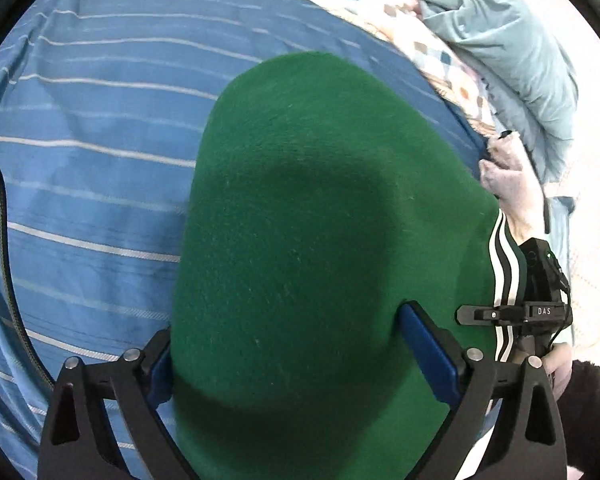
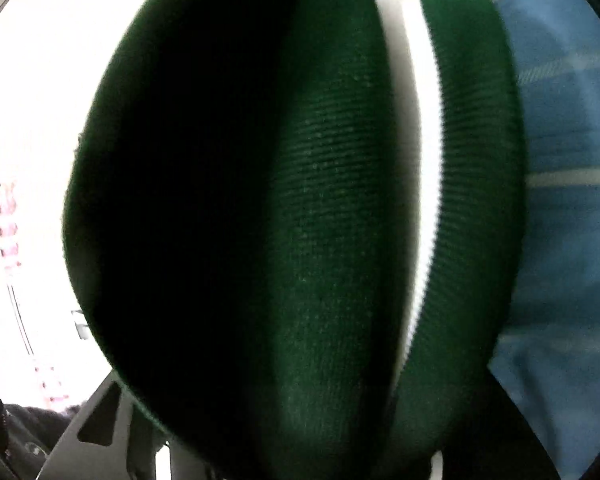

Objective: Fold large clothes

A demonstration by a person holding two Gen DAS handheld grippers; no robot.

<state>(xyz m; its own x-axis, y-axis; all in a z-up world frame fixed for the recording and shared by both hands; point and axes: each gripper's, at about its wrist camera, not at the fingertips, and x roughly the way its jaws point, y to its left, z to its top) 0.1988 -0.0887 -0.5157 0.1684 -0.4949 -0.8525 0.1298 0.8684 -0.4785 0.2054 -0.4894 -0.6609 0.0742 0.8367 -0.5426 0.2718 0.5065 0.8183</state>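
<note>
Green knit filled most of what we saw. Going from the left, the blue striped sheet (image 1: 80, 200) lay bare under us, and the green garment (image 1: 300, 220) ran away from our left gripper (image 1: 284, 356) up the middle of the bed, its long axis pointing straight ahead of the claw. Our left jaws stood wide, one blue pad at each side of the cloth; we could not tell whether they pressed on it or merely straddled it. Further right, the white-striped edge (image 1: 504, 280) of the garment hung beside our right gripper (image 1: 500, 314), which reached in sideways with that edge apparently crossing between its fingers. From the right wrist view the garment (image 2: 320, 220) lay bunched close against the lens, and we could not see the fingertips, so whether that claw pinched the cloth we could not tell. We judged the right hand the nearer to the striped edge.
</note>
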